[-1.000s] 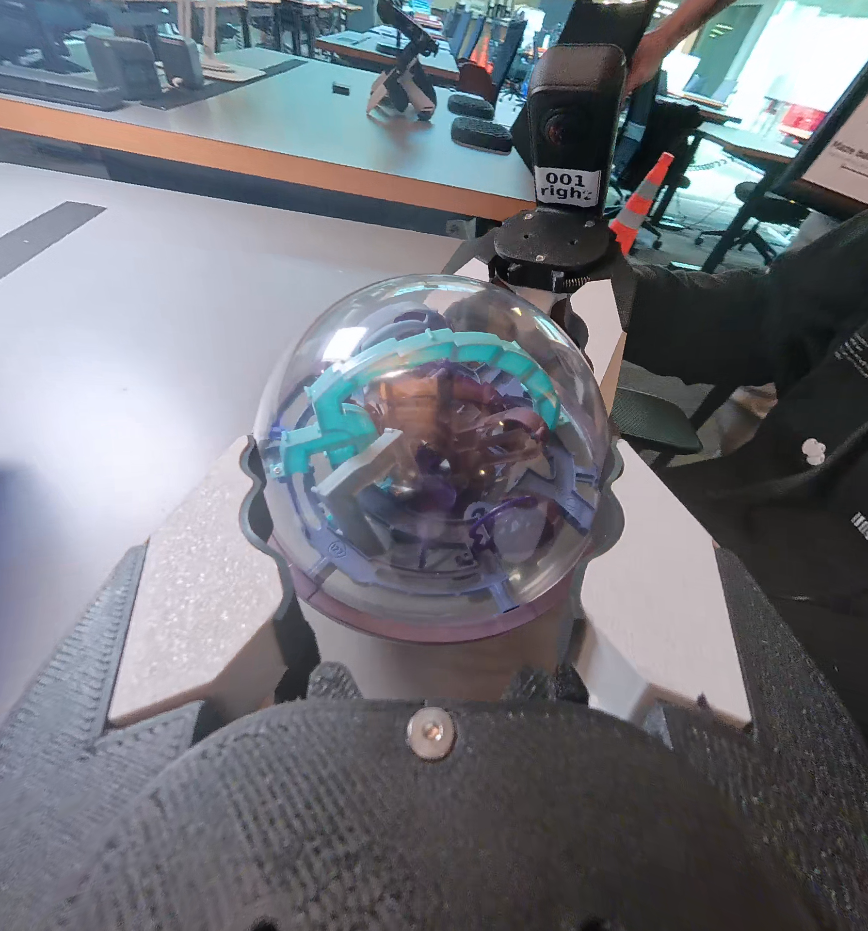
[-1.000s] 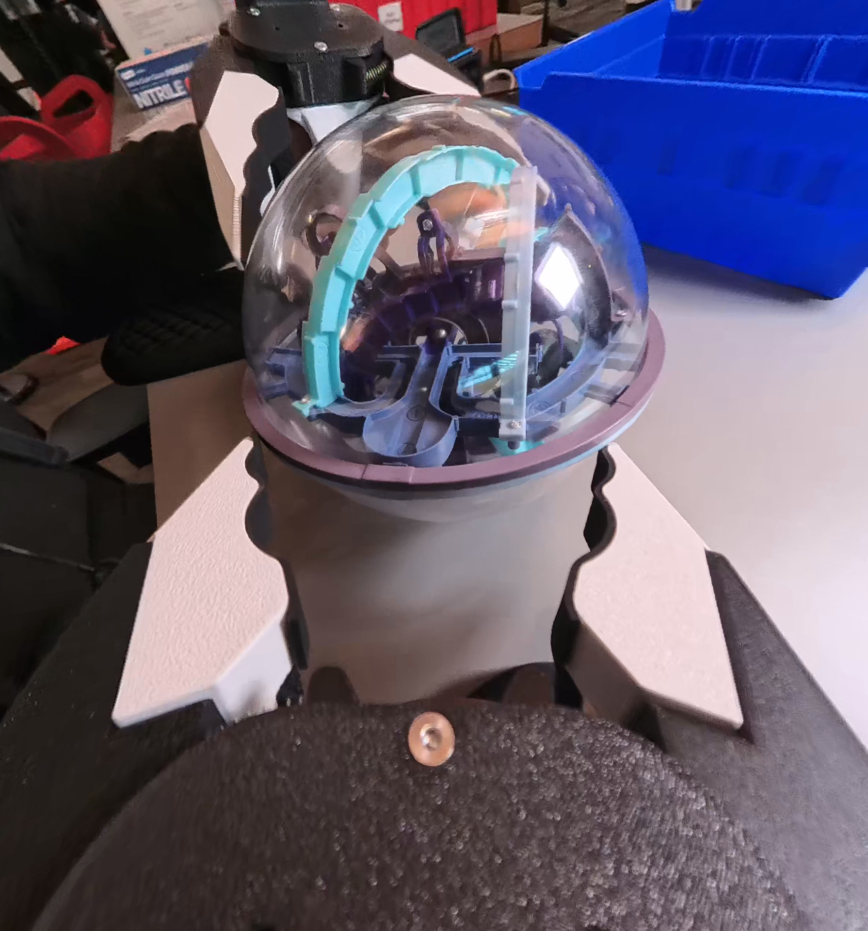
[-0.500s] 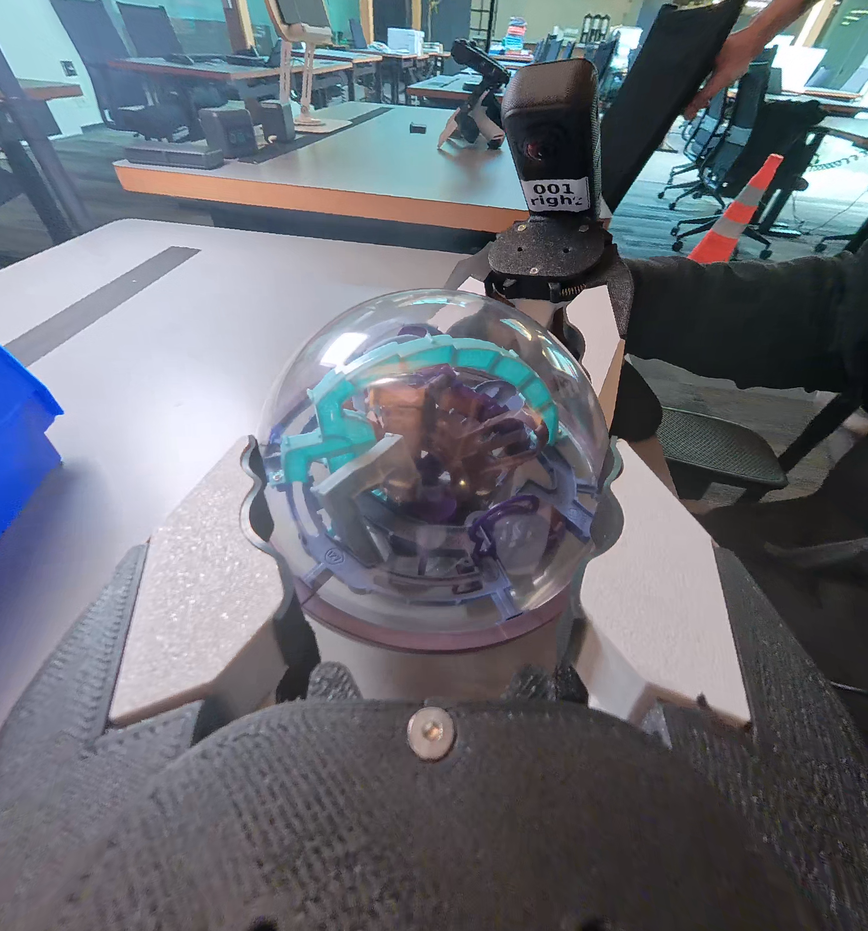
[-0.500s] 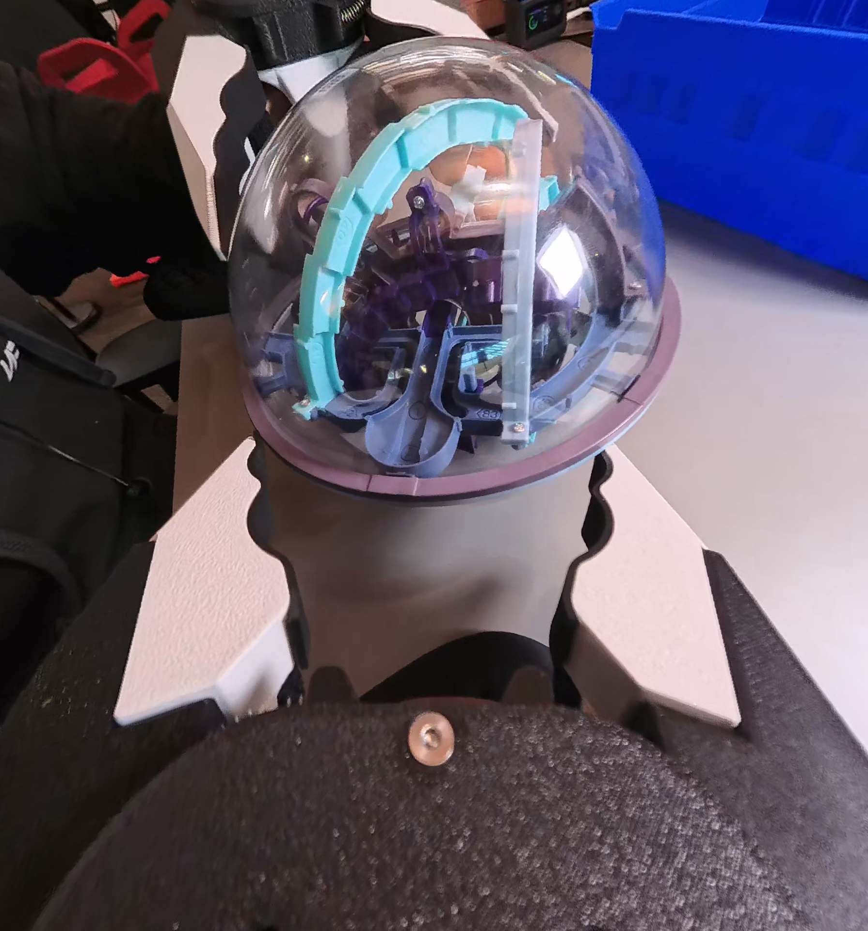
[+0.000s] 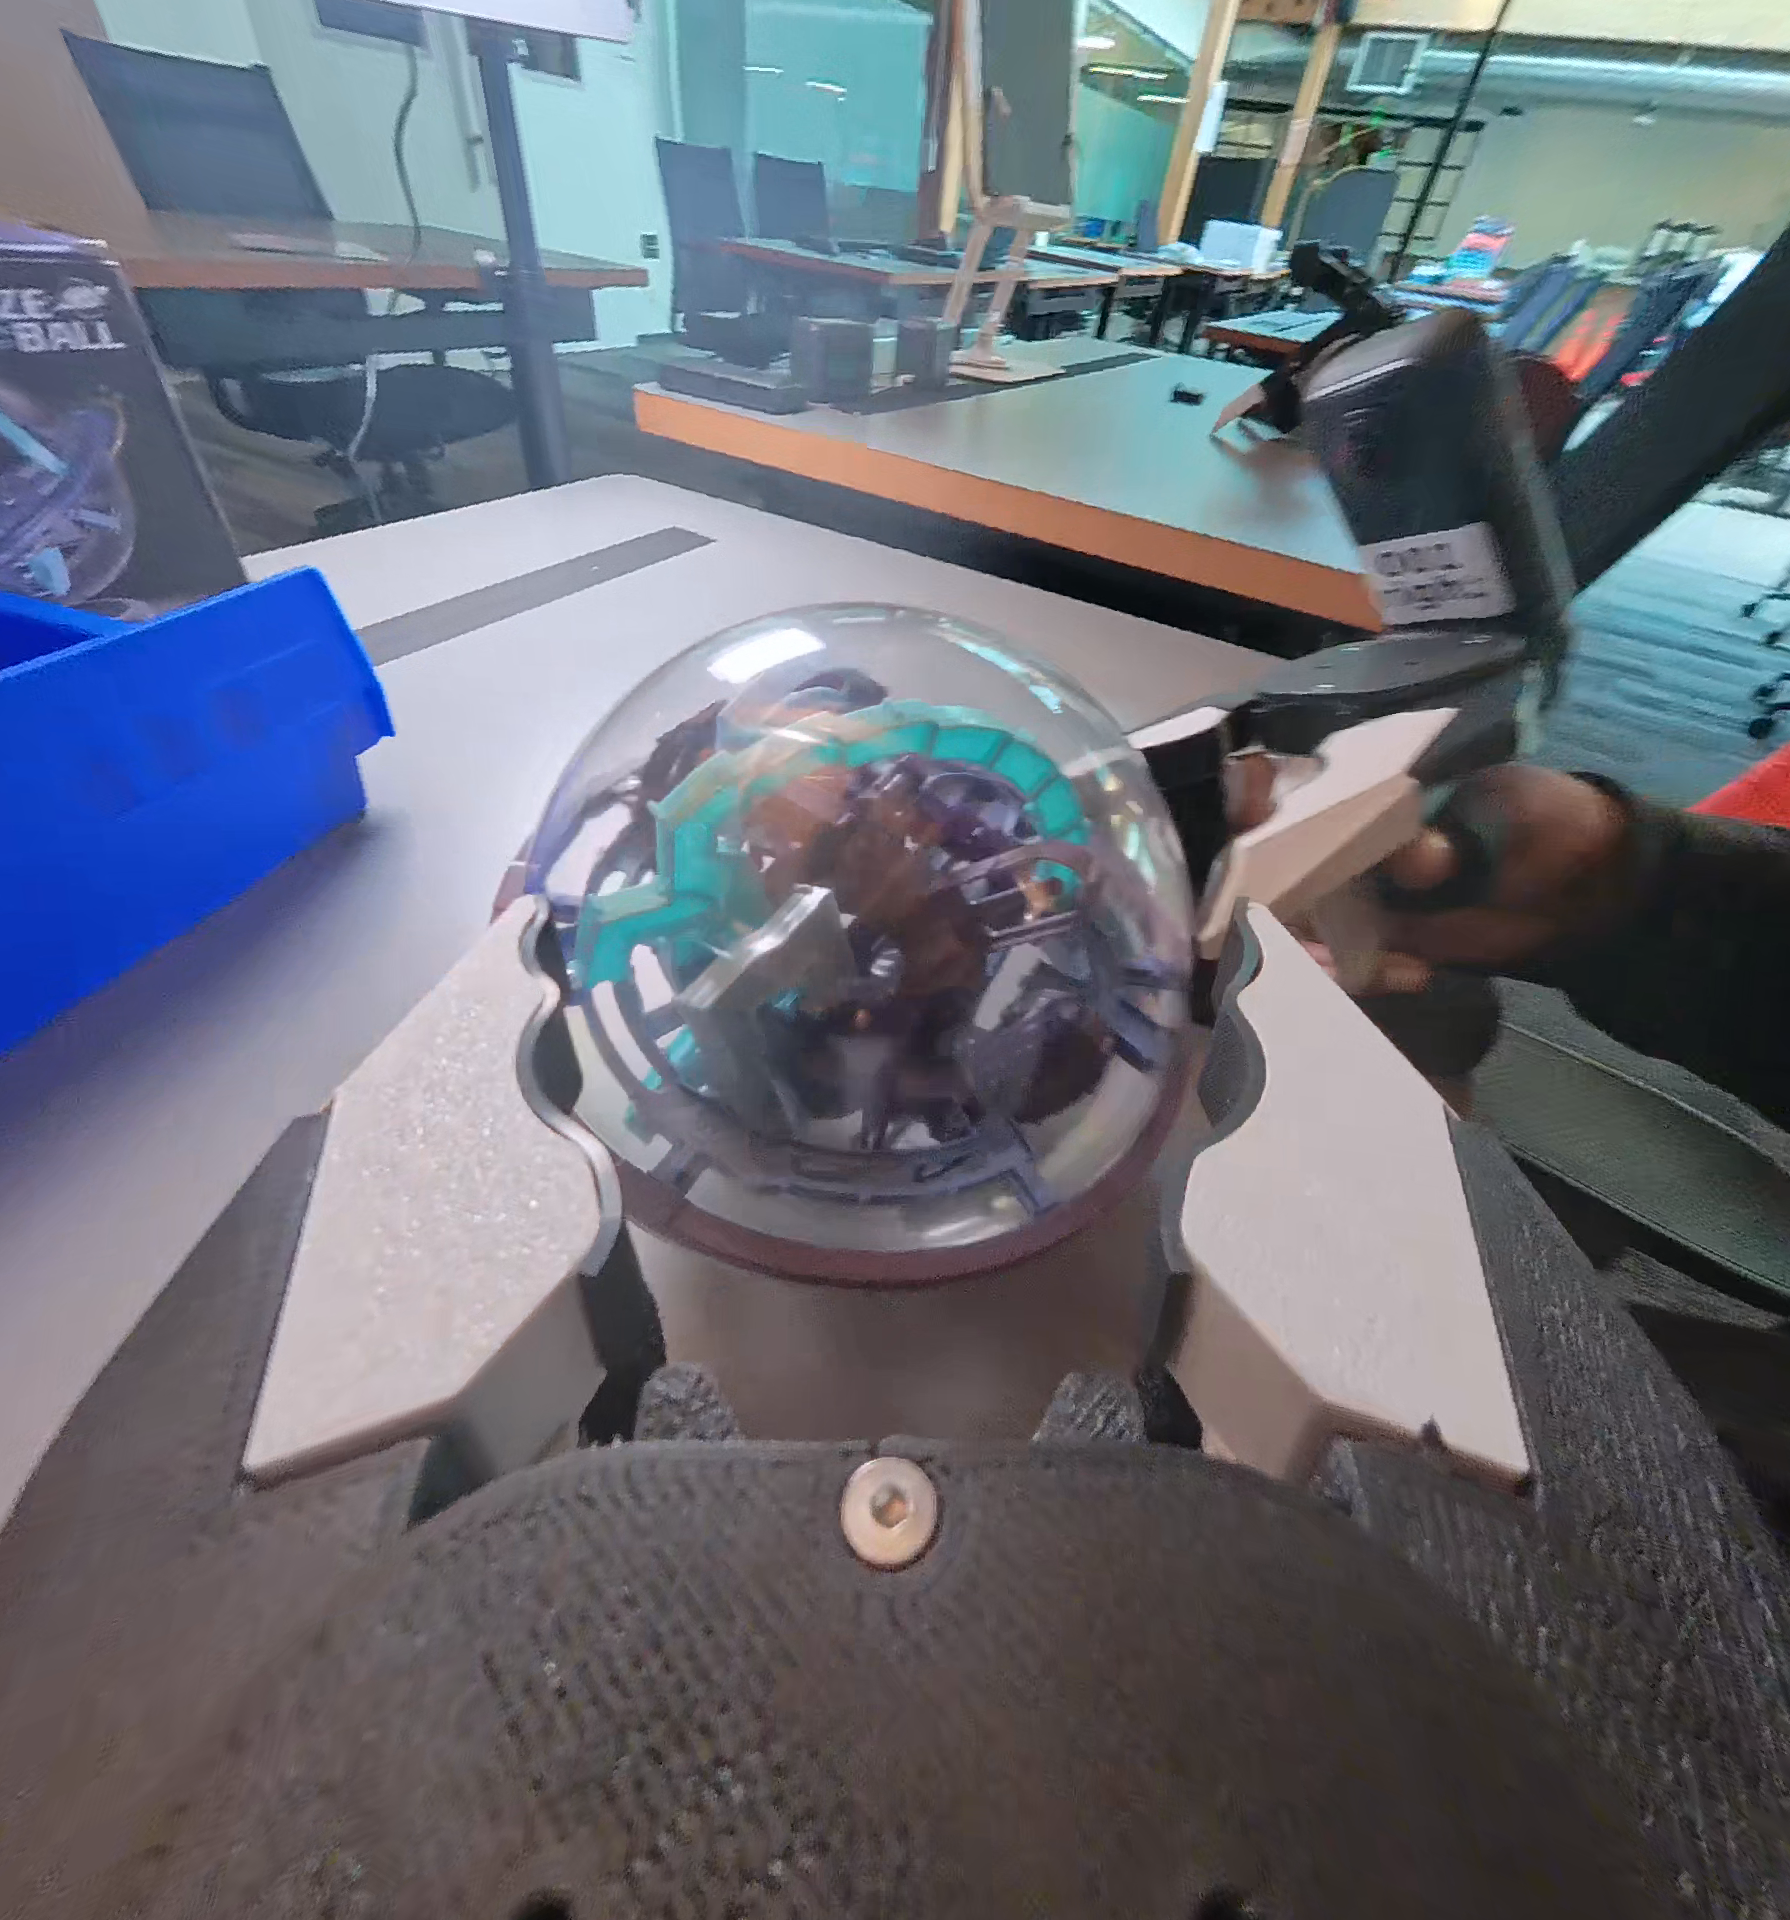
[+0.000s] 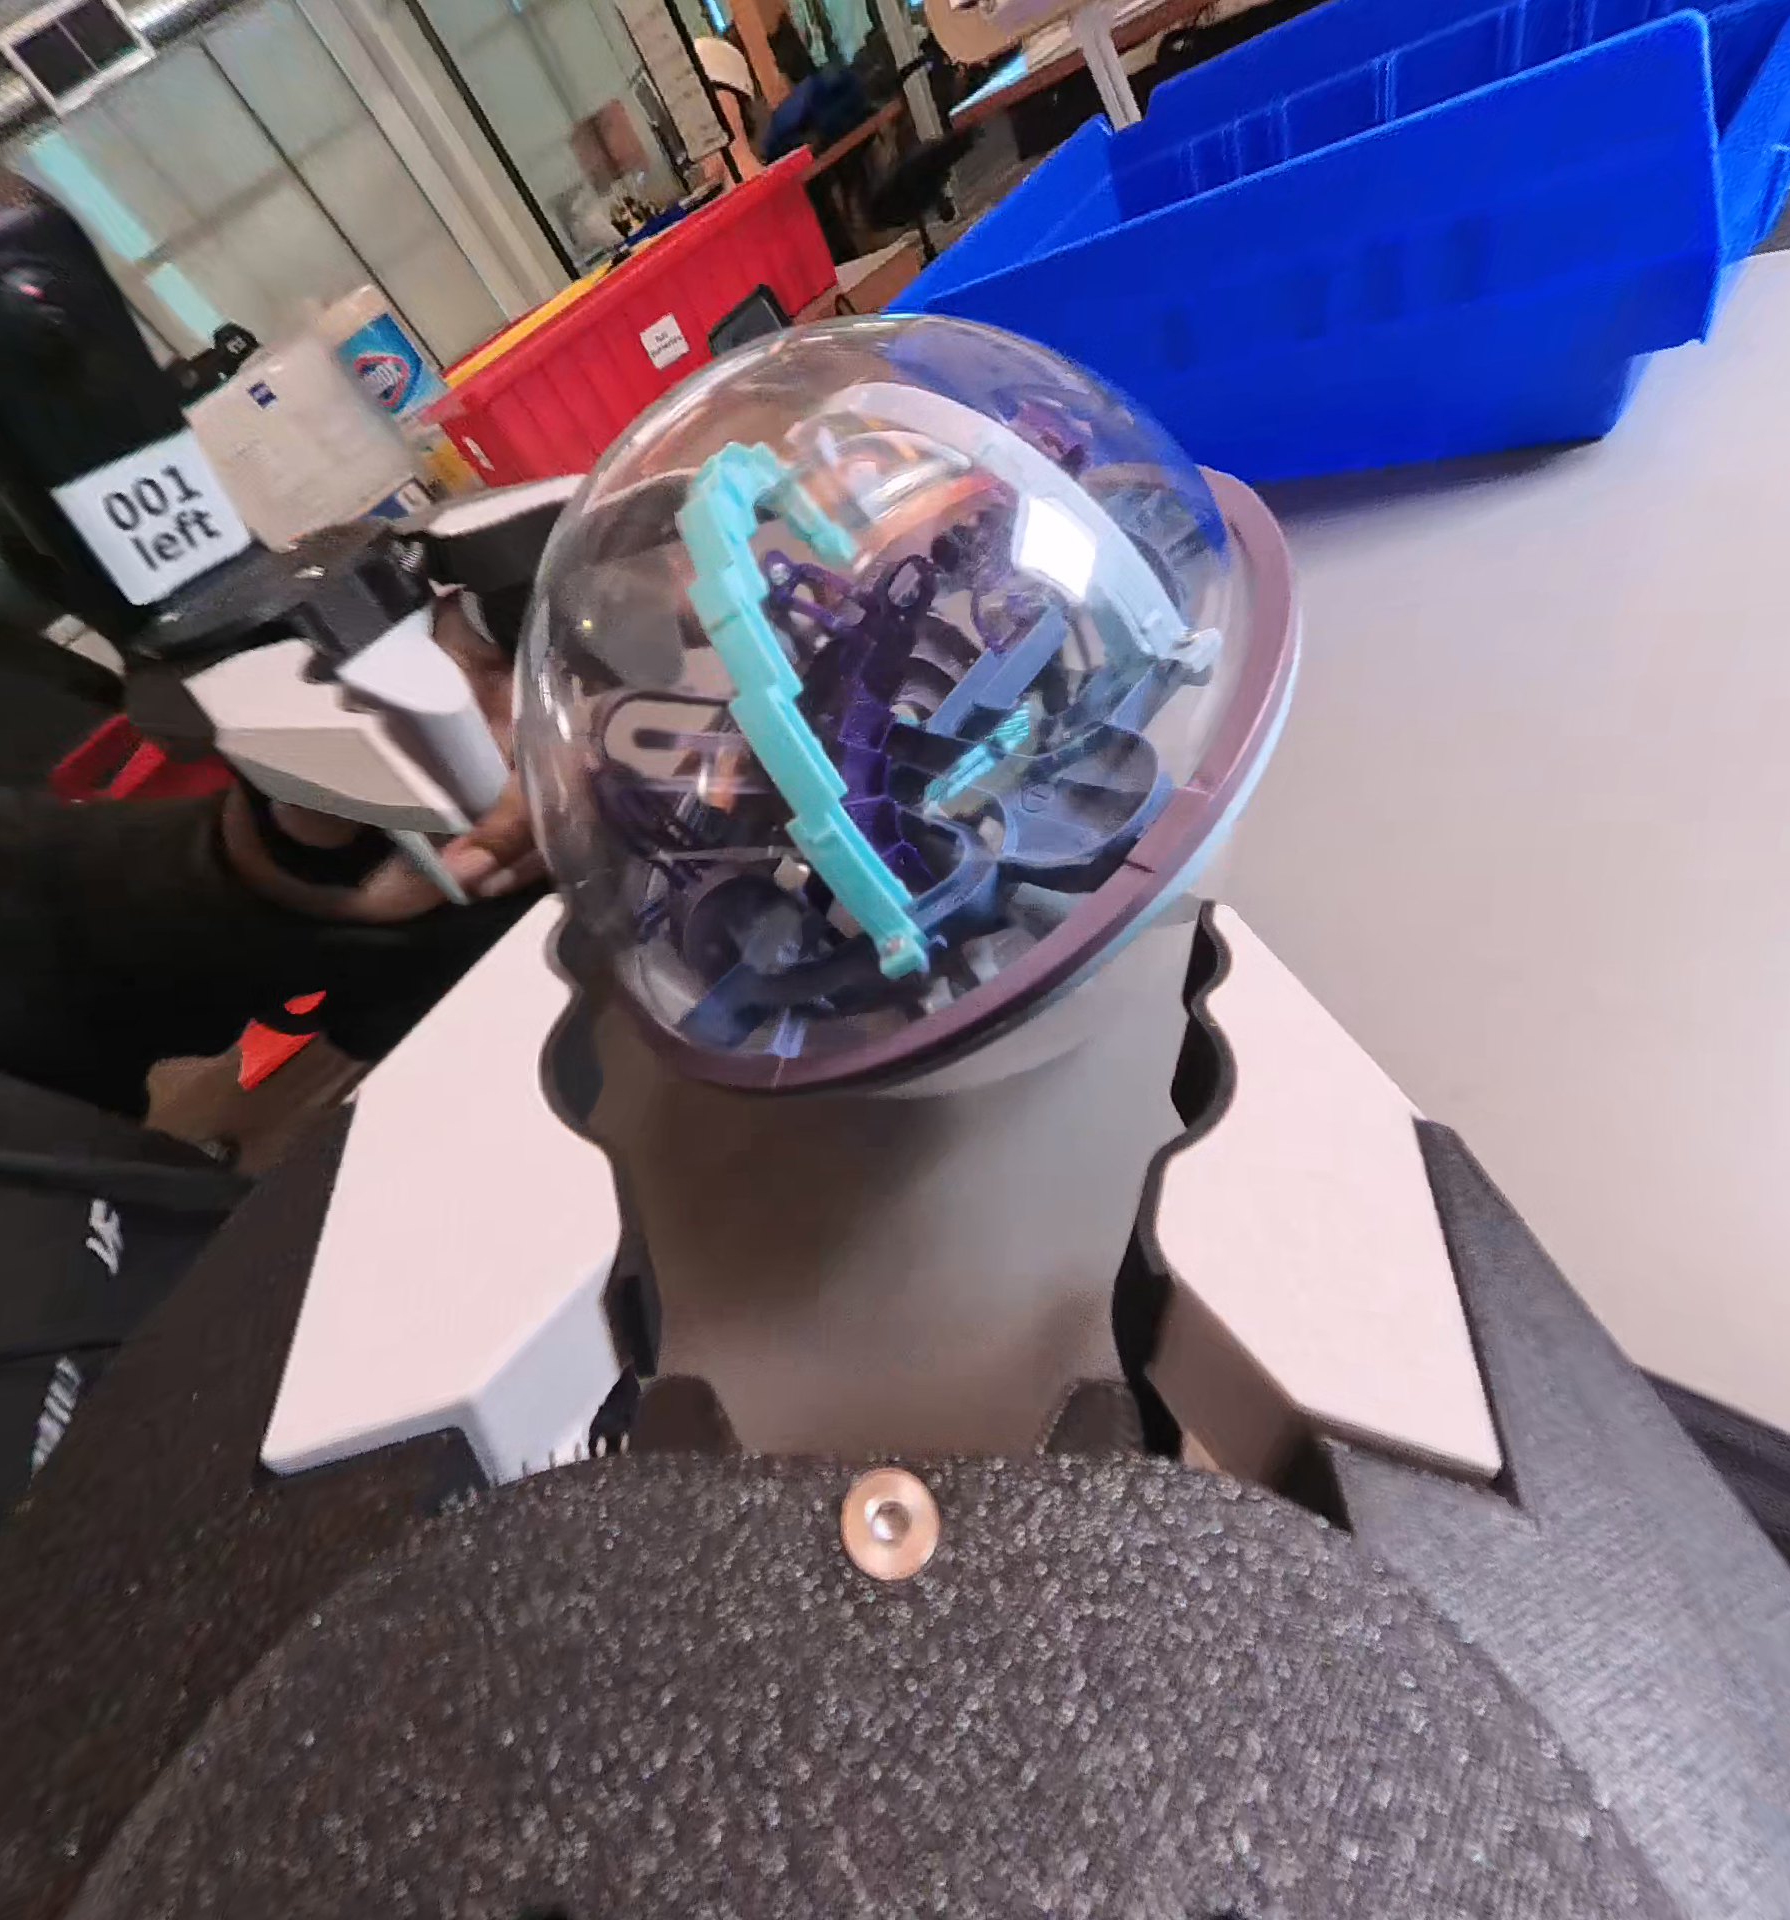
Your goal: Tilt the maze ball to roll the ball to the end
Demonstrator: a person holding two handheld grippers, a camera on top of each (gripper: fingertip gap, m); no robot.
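Observation:
The maze ball (image 5: 870, 935) is a clear sphere with a teal track and purple and blue maze parts inside, and a dark ring round its middle. My left gripper (image 5: 880, 940) is shut on it, with both white fingers pressed against its sides. My right gripper (image 6: 883, 930) is also shut on the maze ball (image 6: 901, 707), which sits tilted at its fingertips. The right gripper's finger (image 5: 1317, 831) meets the ball's right side in the left wrist view. The left gripper's finger (image 6: 392, 717) shows at the ball's left in the right wrist view. I cannot make out the small rolling ball.
A blue bin (image 5: 143, 727) stands on the grey table (image 5: 143, 1122) to the left, with the maze ball's box (image 5: 39, 416) behind it. The bin (image 6: 1442, 260) also shows in the right wrist view, with a red bin (image 6: 642, 343) farther back. A person's dark sleeve (image 5: 1649, 935) is at the right.
The ball has been turned and tilted while both grippers keep hold of it. The right gripper swung to the ball's right side, and both cameras swung round. Both jaws drew in slightly.

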